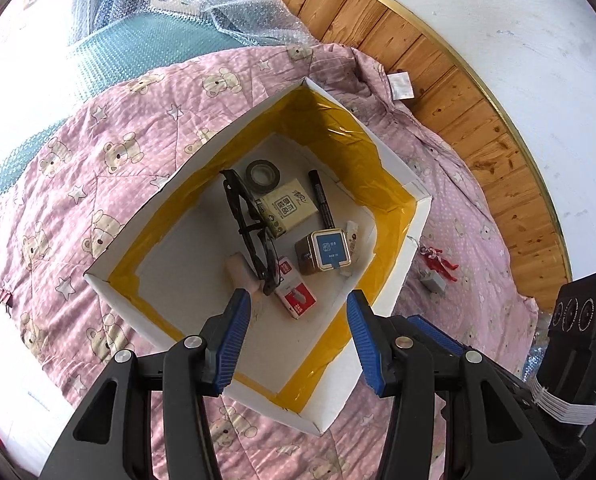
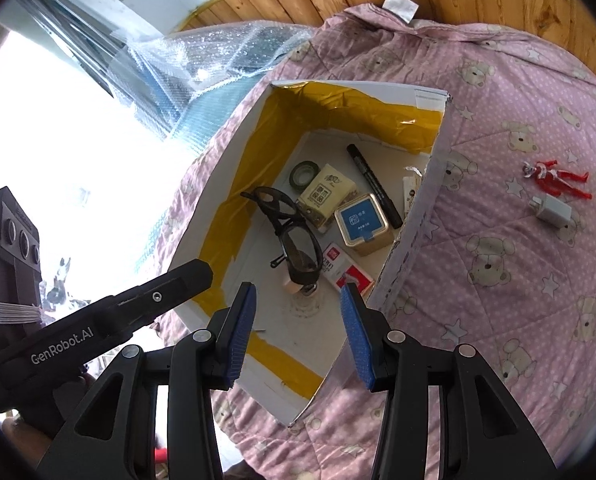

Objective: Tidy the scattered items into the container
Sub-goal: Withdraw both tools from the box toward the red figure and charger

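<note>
Nearest both lenses, above the near end of the box: left gripper and right gripper both hang with jaws apart and nothing between the blue pads, so neither is carrying anything; judged to be between picks. Below them, the white cardboard box, walls lined with yellow tape, sits on the pink bear-print quilt and serves as the container. Already inside, lying loose on the floor of the box: red-and-white packet, black safety glasses lying partly across a beige tissue pack, a small tin with a blue lid, a black marker and a roll of dark tape toward the far wall. Contents overlap, consistent with dropping rather than arranging. Farther out, on the quilt outside the right wall of the box: red toy figure and, just beside it, a white charger plug, both untouched. Judgement: these two are the remaining work; they lie on the right gripper's side, so that one has the shorter reach. Beyond: bubble wrap, wooden wall panelling.
</note>
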Action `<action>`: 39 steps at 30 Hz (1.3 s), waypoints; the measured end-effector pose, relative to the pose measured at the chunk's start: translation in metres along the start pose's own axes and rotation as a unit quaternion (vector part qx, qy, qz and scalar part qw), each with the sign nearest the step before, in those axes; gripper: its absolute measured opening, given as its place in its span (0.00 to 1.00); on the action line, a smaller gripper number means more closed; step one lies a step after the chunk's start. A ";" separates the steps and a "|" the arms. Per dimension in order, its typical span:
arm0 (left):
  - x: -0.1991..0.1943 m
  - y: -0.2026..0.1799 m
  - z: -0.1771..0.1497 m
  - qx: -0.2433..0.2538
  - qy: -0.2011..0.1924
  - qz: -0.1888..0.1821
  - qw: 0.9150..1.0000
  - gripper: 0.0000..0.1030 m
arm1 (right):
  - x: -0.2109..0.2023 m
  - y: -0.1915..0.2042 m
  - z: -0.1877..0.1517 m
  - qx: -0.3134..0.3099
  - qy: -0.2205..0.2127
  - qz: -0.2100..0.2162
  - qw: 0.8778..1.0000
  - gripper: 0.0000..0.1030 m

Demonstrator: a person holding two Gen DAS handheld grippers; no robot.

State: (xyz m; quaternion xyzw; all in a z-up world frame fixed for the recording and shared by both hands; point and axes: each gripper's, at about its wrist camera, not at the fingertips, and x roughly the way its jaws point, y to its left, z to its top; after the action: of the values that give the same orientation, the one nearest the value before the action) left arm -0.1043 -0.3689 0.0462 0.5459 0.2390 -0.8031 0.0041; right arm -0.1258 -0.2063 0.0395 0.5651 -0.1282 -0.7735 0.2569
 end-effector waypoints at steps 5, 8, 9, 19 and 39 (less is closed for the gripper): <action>-0.008 -0.003 -0.008 0.006 -0.004 0.001 1.000 0.50 | -0.006 0.000 -0.009 0.000 -0.004 0.005 1.000 0.46; -0.012 -0.005 -0.014 0.009 -0.006 0.003 1.000 0.50 | -0.010 0.000 -0.014 0.001 -0.006 0.007 1.000 0.46; -0.014 -0.006 -0.016 0.010 -0.006 0.002 1.000 0.50 | -0.011 0.000 -0.016 0.002 -0.006 0.008 1.000 0.46; -0.024 -0.014 -0.033 0.027 -0.007 0.005 1.000 0.50 | -0.021 -0.005 -0.035 0.011 -0.015 0.013 1.000 0.46; -0.018 -0.044 -0.063 0.074 0.014 -0.009 0.997 0.50 | -0.044 -0.034 -0.071 0.053 -0.032 -0.002 0.998 0.46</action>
State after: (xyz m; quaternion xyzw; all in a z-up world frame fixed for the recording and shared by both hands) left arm -0.0537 -0.3097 0.0610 0.5535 0.1840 -0.8109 -0.0471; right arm -0.0573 -0.1474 0.0355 0.5531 -0.1762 -0.7839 0.2205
